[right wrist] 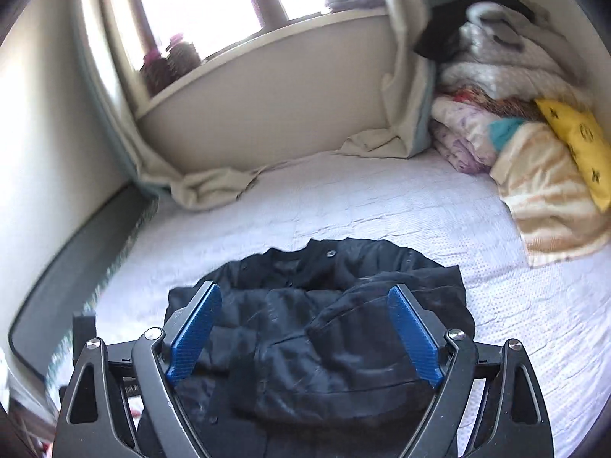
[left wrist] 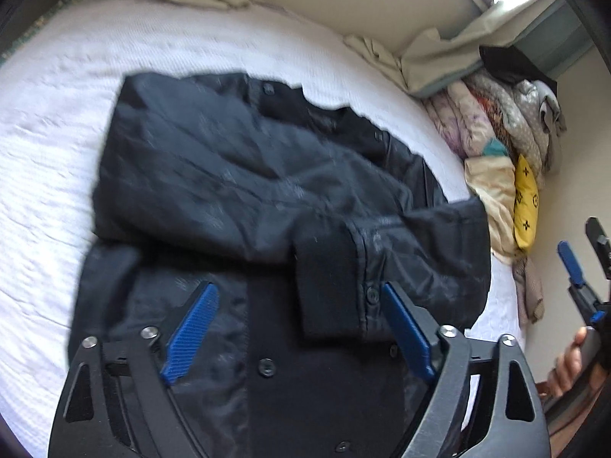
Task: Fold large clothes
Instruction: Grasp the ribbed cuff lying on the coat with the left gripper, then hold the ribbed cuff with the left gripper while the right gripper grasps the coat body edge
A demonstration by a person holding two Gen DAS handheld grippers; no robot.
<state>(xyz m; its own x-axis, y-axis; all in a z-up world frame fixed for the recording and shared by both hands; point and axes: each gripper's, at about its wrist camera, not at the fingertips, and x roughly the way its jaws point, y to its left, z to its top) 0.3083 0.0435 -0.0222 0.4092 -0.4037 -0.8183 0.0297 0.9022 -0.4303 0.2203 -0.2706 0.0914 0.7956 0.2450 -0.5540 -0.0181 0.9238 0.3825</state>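
Both pairs of blue-padded fingers stand wide apart with nothing between them. Ahead of and beneath the left gripper [left wrist: 299, 328] lies the black jacket [left wrist: 236, 175], spread on the white bedspread [left wrist: 57, 122], with a sleeve folded across its body so that the ribbed cuff [left wrist: 328, 286] sits just beyond the gap between the fingers, nearer the right-hand pad. Whether the pads graze the cloth or hang above it cannot be told from this view. The right gripper [right wrist: 305, 328] is likewise splayed and holds nothing; the same jacket lies between and past its fingers, collar at the far end, with a heap of bedding [right wrist: 534, 168] off to the right beyond it. By its look the jacket is a padded, slightly glossy thing: soft and floppy, with some bulk and weight, and likely slick against the pads, so a thin pinch could slide off. A firmer hold would probably come at the ribbed cuff, the hem or the buttoned front edge, where the layers are thicker and less slippery.
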